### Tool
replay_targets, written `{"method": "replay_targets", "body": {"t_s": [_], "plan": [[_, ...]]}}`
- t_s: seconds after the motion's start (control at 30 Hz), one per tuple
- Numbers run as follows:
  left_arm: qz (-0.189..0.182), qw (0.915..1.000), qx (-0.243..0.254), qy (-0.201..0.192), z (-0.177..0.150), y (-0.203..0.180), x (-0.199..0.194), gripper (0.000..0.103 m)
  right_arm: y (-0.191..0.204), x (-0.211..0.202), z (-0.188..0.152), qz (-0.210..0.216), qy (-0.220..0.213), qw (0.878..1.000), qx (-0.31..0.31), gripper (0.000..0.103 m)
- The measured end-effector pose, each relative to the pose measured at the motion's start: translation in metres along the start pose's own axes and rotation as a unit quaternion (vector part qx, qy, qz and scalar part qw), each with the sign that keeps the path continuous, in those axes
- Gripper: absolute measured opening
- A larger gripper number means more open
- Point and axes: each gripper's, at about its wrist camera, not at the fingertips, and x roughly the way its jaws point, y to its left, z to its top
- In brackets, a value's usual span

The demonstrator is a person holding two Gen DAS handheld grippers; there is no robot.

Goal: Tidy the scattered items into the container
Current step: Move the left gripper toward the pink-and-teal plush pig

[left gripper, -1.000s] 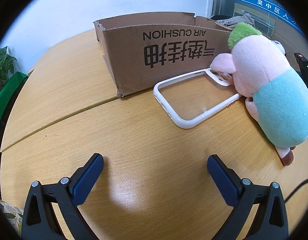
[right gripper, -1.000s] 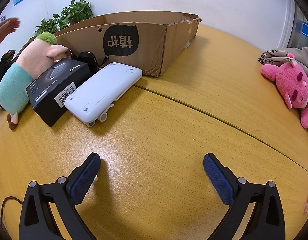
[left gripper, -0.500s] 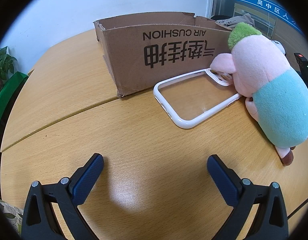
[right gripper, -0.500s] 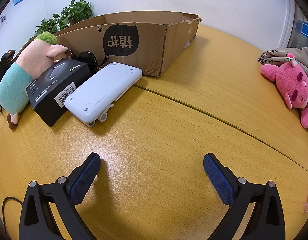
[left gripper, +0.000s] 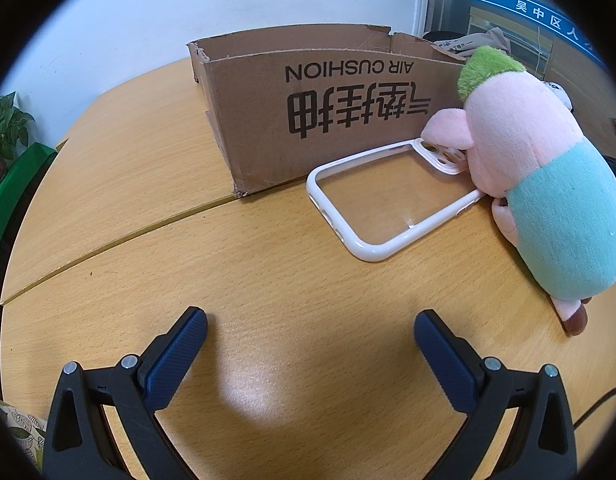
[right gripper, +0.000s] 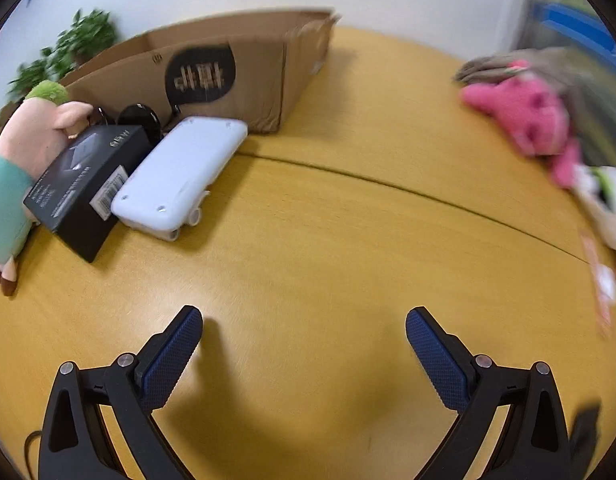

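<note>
My right claw (right gripper: 303, 330) has swung, so its view is smeared now and the items sit further left; the left view hasn't budged. Cardboard box (left gripper: 308, 92) stands open on the bench (left gripper: 147, 208). Against its wall lie the clear phone case (left gripper: 392, 196), touching the green-haired plush (left gripper: 540, 184), then the black carton (right gripper: 83, 184) and white device (right gripper: 179, 176), sunglasses (right gripper: 141, 118) wedged behind. Pink plush (right gripper: 524, 116) lies well apart, rightward. Left claw (left gripper: 310, 330) spread wide, empty; right likewise.

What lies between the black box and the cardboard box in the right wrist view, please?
In the right wrist view, dark sunglasses lie between the black box and the cardboard box.
</note>
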Motion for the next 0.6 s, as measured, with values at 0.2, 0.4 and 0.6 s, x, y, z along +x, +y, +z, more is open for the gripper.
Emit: {"method": "replay_targets", "body": {"t_s": [0.2,0.4,0.6], "plan": [[0.012,0.9984,-0.047,-0.028,0.005,-0.012,-0.032,0.102,0.034,-0.083,-0.037,-0.029,-0.089,0.992,0.080,0.103],[-0.033,0.9929,-0.050,-0.103,0.032,-0.054,-0.075,0.102,0.071,-0.116,-0.042,0.008,-0.100,0.989,0.113,0.103],[-0.090,0.9902,-0.033,-0.102,0.064,-0.100,-0.068,0.102,0.095,-0.126,-0.040,0.013,-0.105,0.986,0.128,0.103]]}}
